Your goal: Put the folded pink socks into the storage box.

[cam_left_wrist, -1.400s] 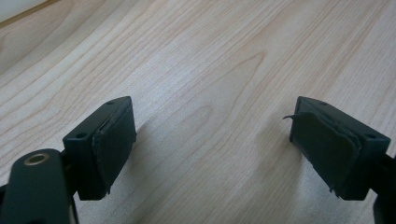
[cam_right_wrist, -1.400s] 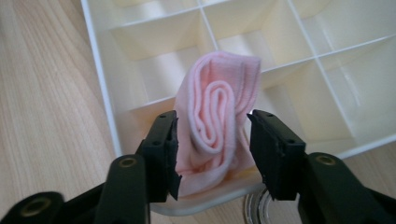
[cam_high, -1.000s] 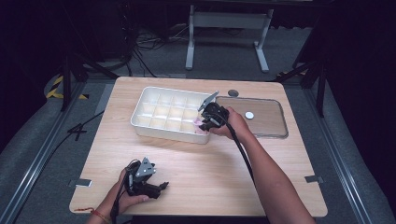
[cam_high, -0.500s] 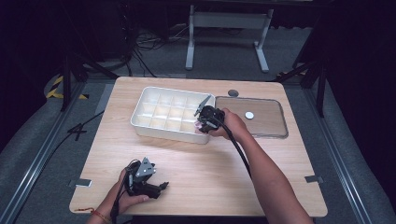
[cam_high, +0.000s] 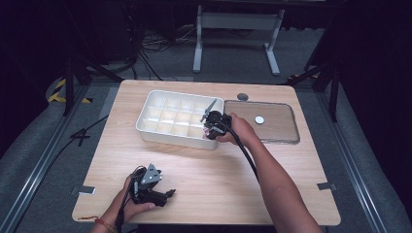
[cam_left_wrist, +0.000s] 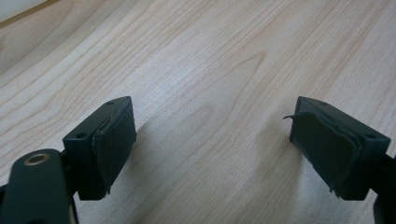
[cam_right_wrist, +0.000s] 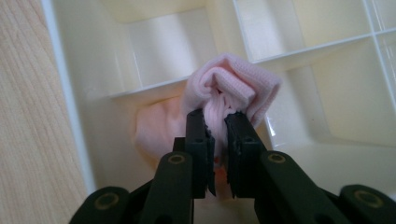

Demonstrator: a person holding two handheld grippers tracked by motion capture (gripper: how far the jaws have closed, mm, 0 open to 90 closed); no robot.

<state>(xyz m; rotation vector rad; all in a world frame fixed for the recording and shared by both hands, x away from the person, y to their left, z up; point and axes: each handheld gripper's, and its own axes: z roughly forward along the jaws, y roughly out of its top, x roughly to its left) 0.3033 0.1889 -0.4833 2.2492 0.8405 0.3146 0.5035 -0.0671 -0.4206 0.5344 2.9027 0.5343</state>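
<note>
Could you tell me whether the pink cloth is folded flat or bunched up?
Bunched up. In the right gripper view the pink cloth puckers into gathered folds where the right gripper pinches it over a compartment of the white divided tray.

R gripper (cam_high: 212, 127) has moved in a bit over the white tray's (cam_high: 145, 127) near-right corner, hand (cam_high: 241, 131) following. Pink cloth (cam_right_wrist: 229, 88), pinched between its fingers (cam_right_wrist: 200, 140), now sits bunched just past the tips, inside a corner compartment.
</note>
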